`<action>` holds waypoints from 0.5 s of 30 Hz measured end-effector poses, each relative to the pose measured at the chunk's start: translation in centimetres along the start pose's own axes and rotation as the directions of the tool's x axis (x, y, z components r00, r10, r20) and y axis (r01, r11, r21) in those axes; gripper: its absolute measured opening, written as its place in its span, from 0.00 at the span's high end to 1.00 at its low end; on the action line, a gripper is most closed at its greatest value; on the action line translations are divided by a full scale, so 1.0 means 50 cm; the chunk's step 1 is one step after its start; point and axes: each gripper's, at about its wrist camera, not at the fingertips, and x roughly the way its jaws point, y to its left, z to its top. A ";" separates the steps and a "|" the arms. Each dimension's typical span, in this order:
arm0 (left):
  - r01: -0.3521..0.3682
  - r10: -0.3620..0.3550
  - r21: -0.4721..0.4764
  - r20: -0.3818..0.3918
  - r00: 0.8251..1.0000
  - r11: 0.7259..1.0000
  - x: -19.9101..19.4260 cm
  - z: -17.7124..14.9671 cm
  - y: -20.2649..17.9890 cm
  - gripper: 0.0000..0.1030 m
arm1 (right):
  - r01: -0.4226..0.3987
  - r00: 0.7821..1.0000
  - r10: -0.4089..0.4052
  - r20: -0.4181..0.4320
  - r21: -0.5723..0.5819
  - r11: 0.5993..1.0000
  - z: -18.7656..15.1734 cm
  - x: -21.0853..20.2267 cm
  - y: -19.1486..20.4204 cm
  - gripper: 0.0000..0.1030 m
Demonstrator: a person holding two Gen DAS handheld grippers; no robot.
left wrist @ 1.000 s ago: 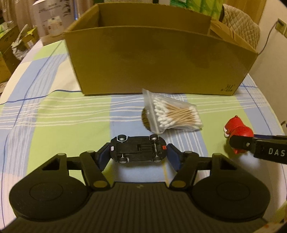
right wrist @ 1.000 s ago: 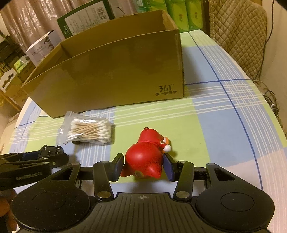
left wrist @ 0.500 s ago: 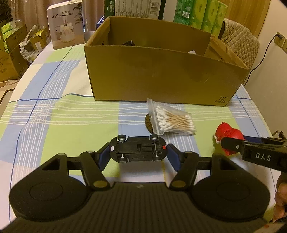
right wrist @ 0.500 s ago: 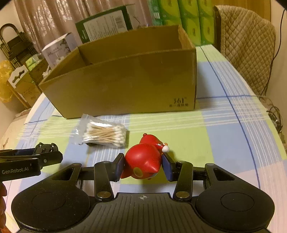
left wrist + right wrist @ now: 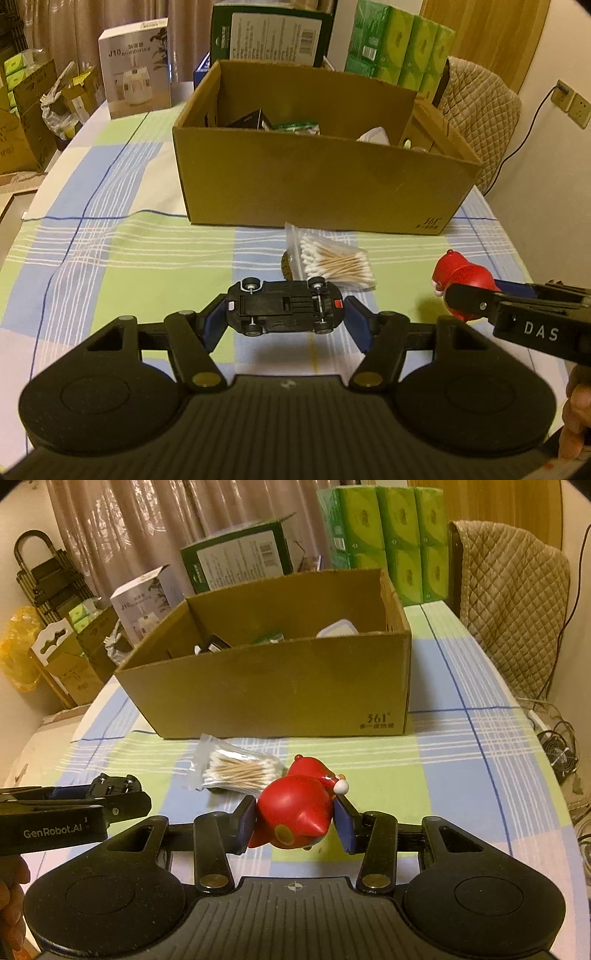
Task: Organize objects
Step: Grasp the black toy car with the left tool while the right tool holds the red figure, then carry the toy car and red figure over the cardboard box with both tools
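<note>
Left gripper [image 5: 284, 314]: clamped on a black toy car [image 5: 286, 312], which is held sideways between the blue pads with its underside and wheels turned to the camera, clear of the tablecloth.
Right gripper [image 5: 295, 814]: closed on a red toy figure [image 5: 295, 806], pinched at both sides and raised off the table; in the left wrist view the same figure [image 5: 463, 278] is seen at the right.
Cardboard box [image 5: 317, 181]: set open on the table beyond both grippers; several items are seen inside, too hidden to be named.
Cotton swabs [image 5: 334, 260]: a clear bag of them is laid on the cloth just in front of the box, between the two held toys; a small brown thing is partly hidden under it.
Table [image 5: 461, 760]: covered with a checked cloth of blue, green and white.
Surroundings: a quilted chair [image 5: 513, 602] is placed at the table's far right; stacked green packages [image 5: 388, 535] are seen behind the box.
</note>
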 end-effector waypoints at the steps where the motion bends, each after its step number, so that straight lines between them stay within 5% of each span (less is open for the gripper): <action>1: 0.002 -0.002 0.001 0.004 1.000 1.000 -0.007 0.001 -0.002 0.40 | -0.002 1.000 0.002 0.004 -0.002 1.000 0.002 -0.006 0.003 0.59; 15: 0.005 -0.006 0.016 0.048 0.999 1.000 -0.088 0.011 -0.028 0.40 | -0.021 0.998 0.022 0.054 -0.027 0.999 0.024 -0.079 0.031 0.59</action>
